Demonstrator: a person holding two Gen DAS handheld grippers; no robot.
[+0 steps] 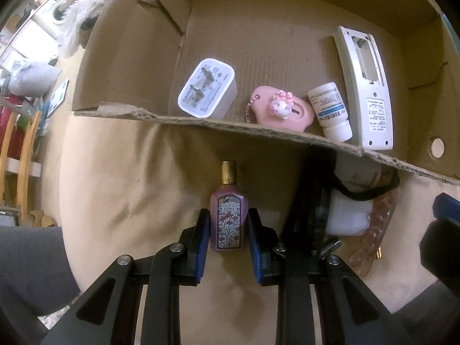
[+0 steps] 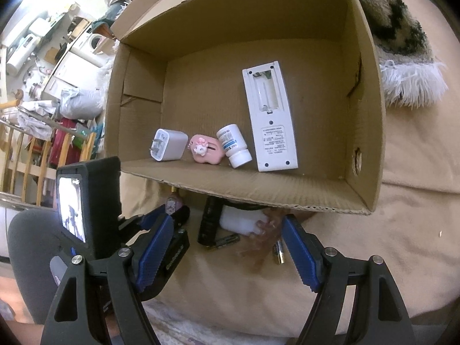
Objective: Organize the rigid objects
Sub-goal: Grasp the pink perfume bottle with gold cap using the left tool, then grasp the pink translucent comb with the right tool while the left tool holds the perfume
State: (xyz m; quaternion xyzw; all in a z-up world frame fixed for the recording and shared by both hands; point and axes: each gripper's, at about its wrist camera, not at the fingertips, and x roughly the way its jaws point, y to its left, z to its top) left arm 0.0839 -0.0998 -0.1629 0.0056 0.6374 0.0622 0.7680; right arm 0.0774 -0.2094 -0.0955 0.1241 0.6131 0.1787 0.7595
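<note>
A small pink floral perfume bottle (image 1: 229, 201) with a gold cap stands on the beige cloth just in front of the cardboard box (image 1: 201, 120). My left gripper (image 1: 228, 213) is shut on it, one blue pad against each side. In the right wrist view the bottle (image 2: 172, 201) shows partly behind the left gripper's fingers. My right gripper (image 2: 228, 221) hangs open over the cloth with nothing between its pads. Inside the box (image 2: 258, 189) lie a white charger (image 2: 168, 145), a pink keychain (image 2: 205, 149), a white pill bottle (image 2: 234, 146) and a white remote (image 2: 271, 120) with its back up.
Against the box's near wall lie a black object (image 2: 210, 221), a white object (image 2: 241, 221), two batteries (image 2: 227, 241) (image 2: 278, 251) and a translucent pinkish piece (image 1: 379, 224). A shaggy rug (image 2: 402, 57) lies right of the box. Household clutter and wooden rails fill the left.
</note>
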